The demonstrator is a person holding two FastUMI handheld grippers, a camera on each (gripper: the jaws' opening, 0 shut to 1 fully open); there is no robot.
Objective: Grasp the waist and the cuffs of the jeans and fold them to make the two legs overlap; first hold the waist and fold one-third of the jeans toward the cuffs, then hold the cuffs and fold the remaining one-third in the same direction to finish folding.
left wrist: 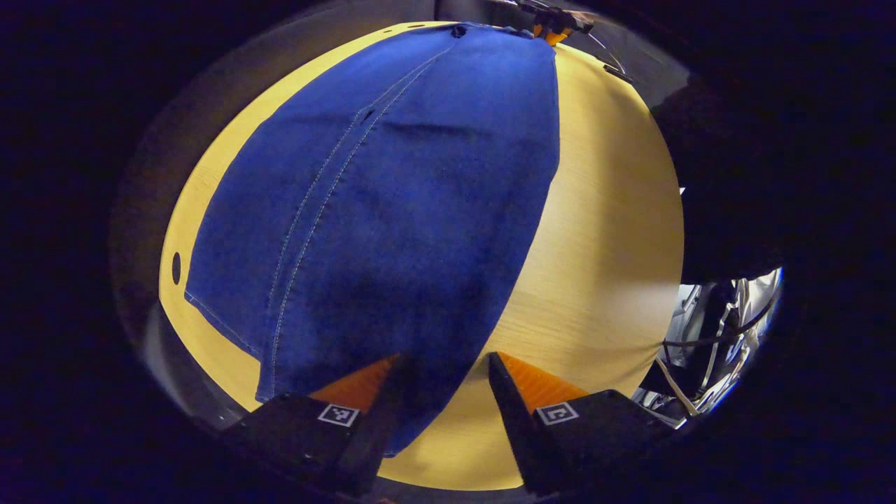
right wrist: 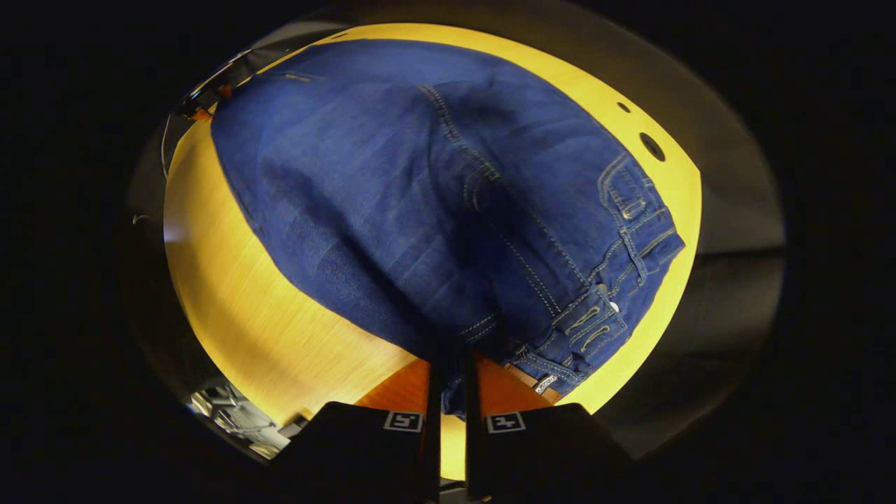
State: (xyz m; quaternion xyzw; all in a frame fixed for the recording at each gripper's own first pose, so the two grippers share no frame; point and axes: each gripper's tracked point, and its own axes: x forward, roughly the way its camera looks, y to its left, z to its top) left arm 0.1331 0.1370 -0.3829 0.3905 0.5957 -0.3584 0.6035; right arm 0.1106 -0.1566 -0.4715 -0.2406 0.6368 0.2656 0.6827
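Right gripper view: the right hand-held gripper (right wrist: 448, 392) pinches the waist of the blue denim jeans (right wrist: 420, 203) at the yellow wooden desk (right wrist: 238, 301) edge; the left hand-held gripper (left wrist: 444, 381), spread, straddles the cuff end opposite, legs running lengthwise between both.

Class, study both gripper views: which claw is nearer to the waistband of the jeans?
Right. The right claw is pinched on the jeans beside the waistband; the left claw is open at the cuff end.

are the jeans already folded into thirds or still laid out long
Still laid out long. The jeans run flat along the table from cuffs to waistband, legs overlapped, with no crosswise fold.
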